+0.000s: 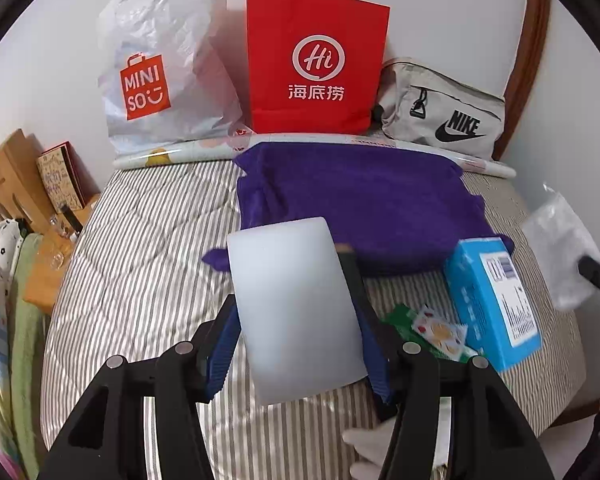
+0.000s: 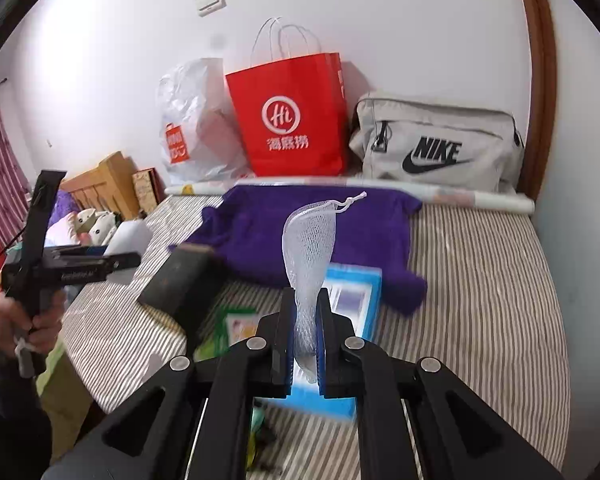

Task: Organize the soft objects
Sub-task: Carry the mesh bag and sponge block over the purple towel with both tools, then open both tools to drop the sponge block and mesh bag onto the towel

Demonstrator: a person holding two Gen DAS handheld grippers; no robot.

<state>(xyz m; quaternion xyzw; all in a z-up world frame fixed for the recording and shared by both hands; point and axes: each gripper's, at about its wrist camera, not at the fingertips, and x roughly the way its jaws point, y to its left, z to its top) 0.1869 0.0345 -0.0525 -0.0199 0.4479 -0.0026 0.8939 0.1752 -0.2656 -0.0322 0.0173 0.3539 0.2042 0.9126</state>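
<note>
Left gripper (image 1: 296, 316) clamps a white sponge (image 1: 296, 308); right gripper (image 2: 306, 320) pinches a mesh pouch (image 2: 310, 248).

You are seeing "MINISO" on the white plastic bag (image 1: 168, 68), "Hi 海底捞" on the red paper bag (image 1: 316, 64), "NIKE" on the beige pouch (image 1: 444, 112).

Layout of things on the bed (image 2: 480, 280)

Three bags are lined up against the wall at the back: the plastic bag (image 1: 160, 68) at left, the paper bag (image 1: 316, 60) in the middle, the waist bag (image 1: 440, 120) at right. A rolled sheet (image 1: 188, 154) lies before them, then the towel (image 1: 360, 200). Nearer, the box (image 1: 496, 300) is placed right of the sachet (image 1: 440, 332).
</note>
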